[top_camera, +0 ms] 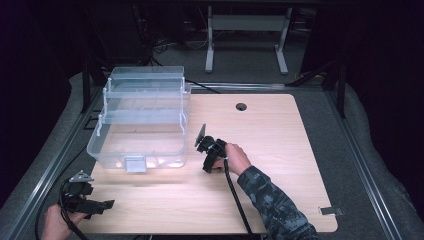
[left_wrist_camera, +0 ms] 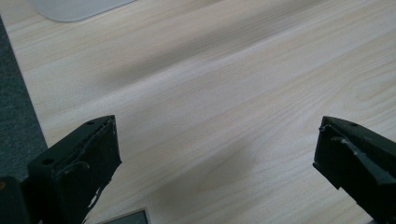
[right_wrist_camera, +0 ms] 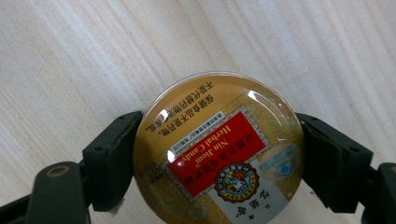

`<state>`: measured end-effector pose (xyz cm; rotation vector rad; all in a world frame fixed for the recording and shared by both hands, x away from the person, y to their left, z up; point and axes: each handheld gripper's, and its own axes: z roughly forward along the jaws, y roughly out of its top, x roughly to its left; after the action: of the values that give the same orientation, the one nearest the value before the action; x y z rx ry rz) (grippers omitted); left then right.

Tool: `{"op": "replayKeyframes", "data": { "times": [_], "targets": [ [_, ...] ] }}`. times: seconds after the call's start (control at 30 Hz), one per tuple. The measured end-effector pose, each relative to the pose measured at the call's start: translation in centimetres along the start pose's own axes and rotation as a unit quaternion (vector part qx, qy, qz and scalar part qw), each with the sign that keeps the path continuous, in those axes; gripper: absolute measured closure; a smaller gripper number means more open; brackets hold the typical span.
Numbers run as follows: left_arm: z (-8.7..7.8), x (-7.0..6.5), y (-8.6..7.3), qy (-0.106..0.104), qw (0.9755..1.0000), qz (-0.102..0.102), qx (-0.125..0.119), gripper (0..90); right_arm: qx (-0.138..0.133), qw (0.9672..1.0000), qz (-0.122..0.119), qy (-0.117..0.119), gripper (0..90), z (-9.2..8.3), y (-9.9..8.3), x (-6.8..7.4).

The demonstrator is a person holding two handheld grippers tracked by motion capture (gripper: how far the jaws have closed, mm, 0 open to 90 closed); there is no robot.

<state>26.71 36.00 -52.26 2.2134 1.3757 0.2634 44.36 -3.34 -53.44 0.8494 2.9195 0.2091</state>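
right claw point(right_wrist_camera: 218, 154) — pads against candy tin point(right_wrist_camera: 219, 149) | left claw point(left_wrist_camera: 215, 154) — agape

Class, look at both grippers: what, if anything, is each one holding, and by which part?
The right gripper clamps a round candy tin by its opposite side edges. The left gripper holds nothing.

A round candy tin point(right_wrist_camera: 217, 151) lies flat on the pale wooden table, at lower centre of the right gripper view. Its glossy gold lid carries a red "Herbal Candy" label, Chinese lettering and a crest, printed at a slant. Black jaws flank it left and right.
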Motion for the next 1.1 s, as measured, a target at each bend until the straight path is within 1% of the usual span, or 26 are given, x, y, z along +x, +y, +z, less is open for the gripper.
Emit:
{"op": "replayKeyframes", "data": {
  "times": [0.07, 0.2, 0.37, 0.47, 0.53, 0.63, 0.7, 0.8, 0.87, 0.9, 0.97, 1.0, 1.03, 1.1],
  "targets": [
    [0.0, 0.1, 0.0, -0.001, 1.0000, 0.000, 0.000, 0.3, -0.002, 1.0000, -0.002, -0.004, 19.7, -0.2, 0.0, 0.0],
    [-0.2, 0.1, 0.1, -0.001, 1.0000, -0.001, -0.003, 0.3, -0.016, 0.9999, -0.004, 0.003, 19.7, -0.9, -0.3, 0.1],
    [-0.2, -0.1, 0.3, -0.001, 1.0000, 0.003, -0.001, 0.3, -0.021, 0.9997, -0.004, -0.006, 19.7, -2.1, -0.8, 0.0],
    [-0.1, -0.1, 0.4, 0.000, 1.0000, 0.004, 0.001, 0.3, -0.023, 0.9997, 0.002, -0.011, 19.8, -2.8, -1.2, -0.1],
    [-0.2, -0.1, 0.4, 0.000, 1.0000, 0.005, 0.002, 0.3, -0.025, 0.9996, 0.003, -0.013, 19.7, -3.2, -1.6, -0.3],
    [-0.2, -0.1, 0.5, 0.000, 1.0000, 0.005, 0.001, 0.3, -0.035, 0.9993, 0.010, -0.009, 19.7, -3.7, -2.3, -0.6],
    [-0.1, -0.1, 0.5, -0.001, 1.0000, 0.004, 0.002, 0.3, -0.035, 0.9993, 0.012, -0.011, 19.8, -3.9, -2.5, -0.7],
    [-0.1, -0.1, 0.6, -0.001, 1.0000, 0.005, 0.002, 0.3, -0.031, 0.9991, 0.022, -0.020, 19.8, -4.3, -3.6, -1.3],
    [-0.1, -0.2, 0.6, -0.001, 1.0000, 0.006, 0.003, 0.3, -0.032, 0.9989, 0.026, -0.020, 19.8, -4.4, -3.8, -1.4],
    [-0.2, -0.2, 0.6, -0.001, 1.0000, 0.006, 0.001, 0.2, -0.032, 0.9987, 0.033, -0.023, 19.8, -4.7, -4.5, -1.8],
    [-0.2, -0.2, 0.5, -0.001, 1.0000, 0.005, 0.000, 0.2, -0.036, 0.9984, 0.038, -0.021, 19.8, -4.8, -5.1, -2.1],
    [-0.2, -0.2, 0.5, -0.001, 1.0000, 0.005, 0.000, 0.2, -0.036, 0.9984, 0.038, -0.021, 19.8, -4.8, -5.1, -2.1],
    [-0.1, -0.1, 0.5, 0.000, 1.0000, 0.007, 0.004, 0.2, -0.032, 0.9982, 0.042, -0.028, 19.8, -5.1, -5.8, -2.4],
    [0.0, -0.1, 0.5, -0.001, 1.0000, 0.006, 0.004, 0.2, -0.030, 0.9981, 0.044, -0.030, 19.8, -5.2, -6.2, -2.6]
  ]
}}
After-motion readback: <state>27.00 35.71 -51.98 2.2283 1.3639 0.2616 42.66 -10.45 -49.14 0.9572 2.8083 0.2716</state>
